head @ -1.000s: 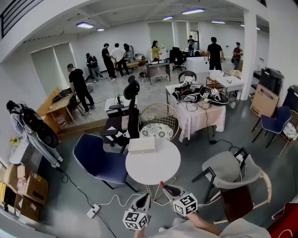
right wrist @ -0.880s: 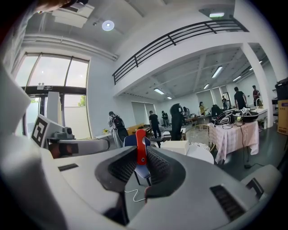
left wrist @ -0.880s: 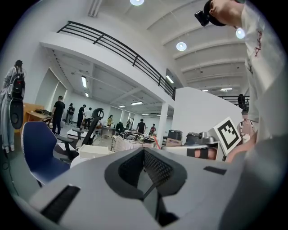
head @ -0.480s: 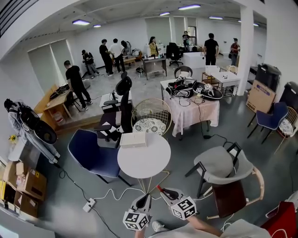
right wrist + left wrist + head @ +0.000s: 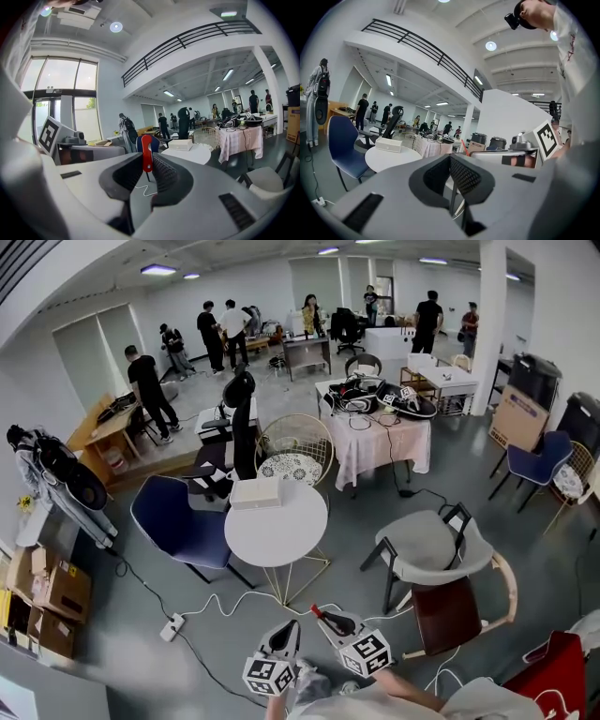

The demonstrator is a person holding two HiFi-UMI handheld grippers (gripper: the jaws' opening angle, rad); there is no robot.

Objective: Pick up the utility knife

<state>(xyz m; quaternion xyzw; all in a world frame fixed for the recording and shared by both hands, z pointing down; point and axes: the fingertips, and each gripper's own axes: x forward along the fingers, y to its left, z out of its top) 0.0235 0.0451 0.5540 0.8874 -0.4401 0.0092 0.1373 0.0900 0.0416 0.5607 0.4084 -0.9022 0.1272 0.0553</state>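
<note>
A red utility knife (image 5: 146,152) stands upright between the pads of my right gripper (image 5: 146,165), which is shut on it. In the head view its red tip (image 5: 317,610) pokes out of the right gripper (image 5: 325,617) at the bottom middle. My left gripper (image 5: 288,628) is beside it, a little to the left. In the left gripper view its jaws (image 5: 451,180) meet along a thin seam with nothing between them. Both grippers point level toward the round white table (image 5: 281,531), well short of it and above the grey floor.
A white box (image 5: 255,491) lies on the table's far edge. A blue chair (image 5: 173,521) stands left of the table, a grey armchair (image 5: 427,545) to its right. A power strip (image 5: 171,626) and white cable lie on the floor. Several people stand far off.
The table and chairs have drawn farther from me, and more floor shows in front of the grippers. Both grippers hold the same pose, the knife still in the right one.
</note>
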